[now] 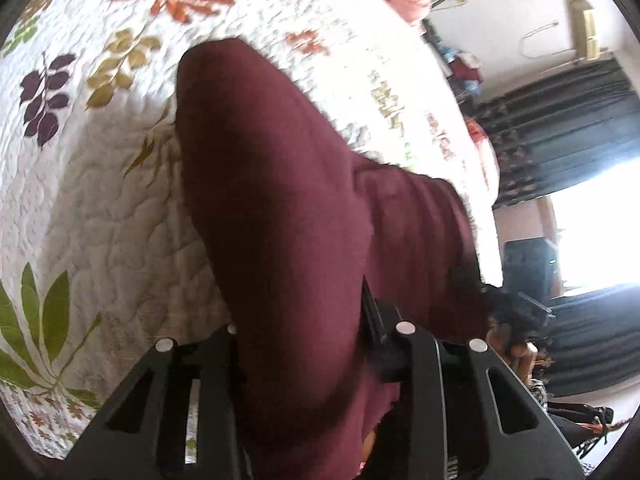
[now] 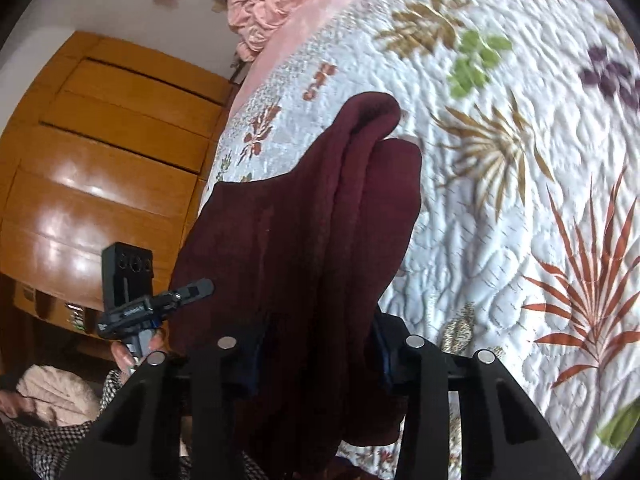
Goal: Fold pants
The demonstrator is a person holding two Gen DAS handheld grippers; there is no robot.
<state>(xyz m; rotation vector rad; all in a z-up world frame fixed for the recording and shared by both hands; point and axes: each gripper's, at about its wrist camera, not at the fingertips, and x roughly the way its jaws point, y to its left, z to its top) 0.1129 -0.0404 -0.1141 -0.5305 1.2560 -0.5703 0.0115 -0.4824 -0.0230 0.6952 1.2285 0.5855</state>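
Maroon pants [image 1: 280, 208] bunched in both grippers – left gripper [image 1: 304, 344] & right gripper [image 2: 316, 356] each clamp fabric – over floral quilt [image 1: 100, 184]; wooden wardrobe [image 2: 104, 152] nearby.

floral quilt [image 1: 100, 168], wooden wardrobe [image 2: 112, 168], dark curtains [image 1: 568, 120]

Bed under white quilt [image 1: 100, 200] printed with leaves; pink bedding [image 2: 272, 4] bunched at 11 o'clock. Glossy wooden wardrobe [image 2: 100, 152] at 9 o'clock. Dark curtains [image 1: 568, 120] at 3 o'clock beside bright window [image 1: 600, 224]. White wall [image 1: 520, 12].
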